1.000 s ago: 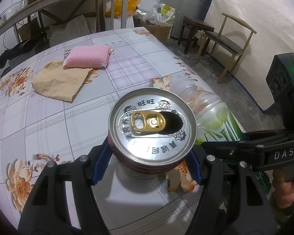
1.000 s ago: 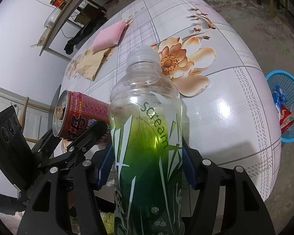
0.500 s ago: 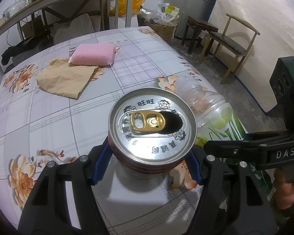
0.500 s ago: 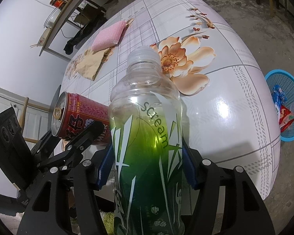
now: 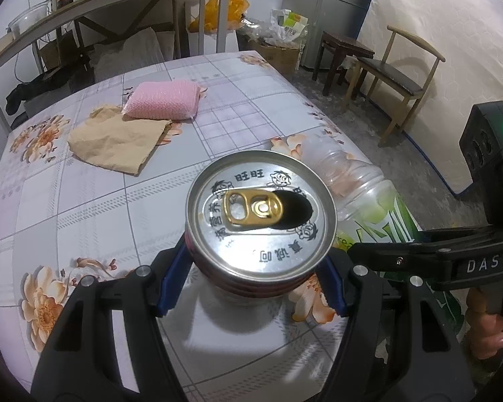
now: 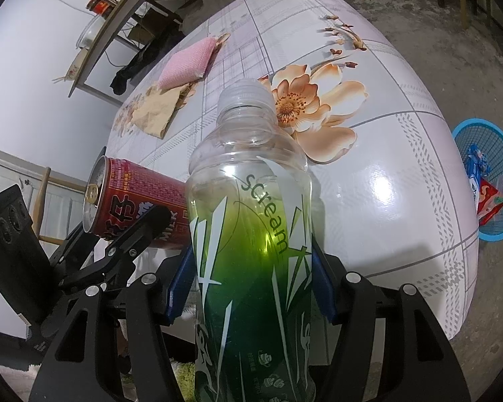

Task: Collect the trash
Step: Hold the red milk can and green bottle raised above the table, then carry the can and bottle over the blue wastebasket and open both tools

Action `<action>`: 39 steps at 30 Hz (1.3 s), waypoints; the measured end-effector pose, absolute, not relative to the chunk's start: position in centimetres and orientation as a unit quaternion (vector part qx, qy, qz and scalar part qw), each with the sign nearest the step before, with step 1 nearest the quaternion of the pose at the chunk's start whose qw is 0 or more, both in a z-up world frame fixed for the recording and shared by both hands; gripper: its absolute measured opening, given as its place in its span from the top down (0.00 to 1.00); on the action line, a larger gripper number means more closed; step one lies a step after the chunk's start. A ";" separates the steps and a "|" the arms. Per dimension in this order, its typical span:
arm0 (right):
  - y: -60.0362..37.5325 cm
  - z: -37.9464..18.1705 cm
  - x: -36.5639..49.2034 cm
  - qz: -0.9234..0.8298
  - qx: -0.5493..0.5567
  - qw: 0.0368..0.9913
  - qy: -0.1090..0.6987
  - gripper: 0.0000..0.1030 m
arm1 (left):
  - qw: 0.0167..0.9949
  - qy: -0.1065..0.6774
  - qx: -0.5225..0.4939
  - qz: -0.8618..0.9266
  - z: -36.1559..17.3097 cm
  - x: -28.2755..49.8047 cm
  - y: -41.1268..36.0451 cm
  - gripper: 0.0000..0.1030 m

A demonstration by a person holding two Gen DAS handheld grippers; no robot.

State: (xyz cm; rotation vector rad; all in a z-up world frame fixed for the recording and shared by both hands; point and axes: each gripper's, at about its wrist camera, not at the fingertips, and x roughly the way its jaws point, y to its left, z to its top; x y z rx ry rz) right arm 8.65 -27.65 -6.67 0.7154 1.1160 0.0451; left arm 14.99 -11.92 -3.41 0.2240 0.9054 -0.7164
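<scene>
The left claw (image 5: 255, 278) is clenched on a red aluminium drink can (image 5: 261, 216), its blue pads pressed to the can's sides just under the silver lid (the gold pull tab is bent back and the mouth is open). The can is held off the floral, grid-patterned worktop (image 5: 94, 207), above the edge nearest the camera.

The right claw (image 6: 251, 288) grips a clear plastic bottle with a green "scream" label (image 6: 251, 221) around its lower body, cap pointing away from the camera. The bottle sits just beside the can, close to the same near edge; from the right wrist view the can (image 6: 134, 201) lies tilted at the bottle's left, the left claw (image 6: 124, 251) closed on it.

Toward the far edge of the worktop a pink woven sponge pad (image 5: 164, 98) rests partly on a crumpled tan paper sheet (image 5: 117, 142), the two touching.

On the floor past the worktop's right edge stands a blue mesh plastic basket (image 6: 496, 224) holding some wrappers.
</scene>
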 end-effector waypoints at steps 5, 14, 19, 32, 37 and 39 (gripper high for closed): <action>-27.7 -6.5 8.4 0.021 0.334 0.790 0.514 0.42 | 0.834 0.423 0.107 -0.338 -2.9 14.6 -12.1 0.38; -28.3 -5.8 7.5 0.027 0.347 0.793 0.499 0.42 | 0.835 0.414 0.107 -0.348 -1.8 14.0 -12.6 0.38; -29.2 -5.1 6.3 0.024 0.364 0.797 0.481 0.42 | 0.830 0.405 0.108 -0.368 -0.8 13.8 -13.7 0.38; -42.9 -3.5 -6.7 -0.125 0.473 0.798 0.351 0.42 | 0.769 0.398 0.140 -0.480 2.6 11.9 -24.1 0.38; -47.2 -6.1 -11.9 -0.187 0.513 0.767 0.338 0.42 | 0.725 0.419 0.166 -0.521 2.1 9.9 -30.5 0.38; -48.2 -7.9 -13.2 -0.197 0.532 0.749 0.342 0.42 | 0.706 0.431 0.175 -0.533 1.4 9.1 -32.9 0.38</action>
